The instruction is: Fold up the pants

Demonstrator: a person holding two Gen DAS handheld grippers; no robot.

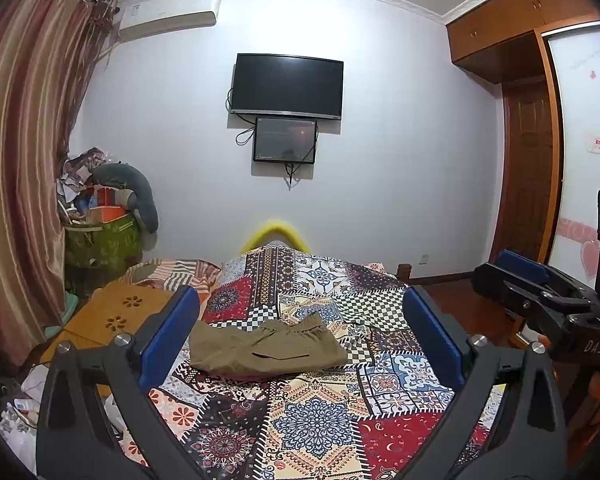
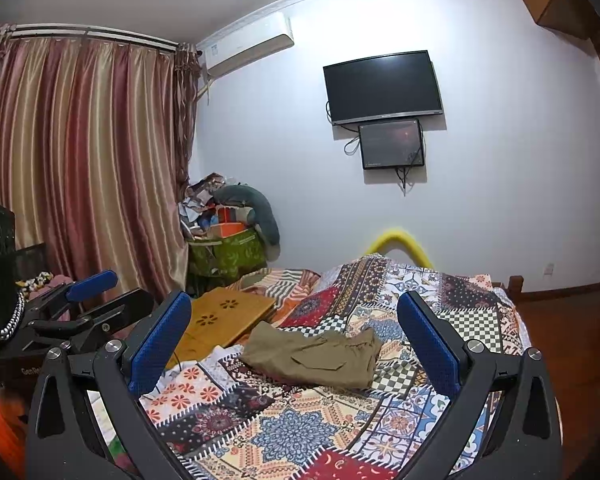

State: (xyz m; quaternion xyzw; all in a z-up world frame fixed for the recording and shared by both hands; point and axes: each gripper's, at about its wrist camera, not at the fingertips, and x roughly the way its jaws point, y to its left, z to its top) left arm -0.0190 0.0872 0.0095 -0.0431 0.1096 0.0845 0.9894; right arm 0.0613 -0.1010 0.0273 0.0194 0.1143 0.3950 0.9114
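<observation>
Both claws gape, empty — left claw [image 1: 300,332], right claw [image 2: 296,340]. Folded olive-khaki cotton pants [image 1: 266,348] lie ahead between their fingers on the patchwork-quilted bed [image 1: 312,432]. Right claw's body reads "DAS" — partly cut.

Olive pants [image 1: 266,346] folded compact, flat on patterned bedspread [image 1: 312,432].

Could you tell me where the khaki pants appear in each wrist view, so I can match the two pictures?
Left wrist view: the khaki pants lie folded on the patchwork bedspread, centre frame, between the open left gripper's fingers.
Right wrist view: the pants sit just left of centre, between the open right gripper's fingers.
Shared landmark: the wall-mounted TV.
</observation>
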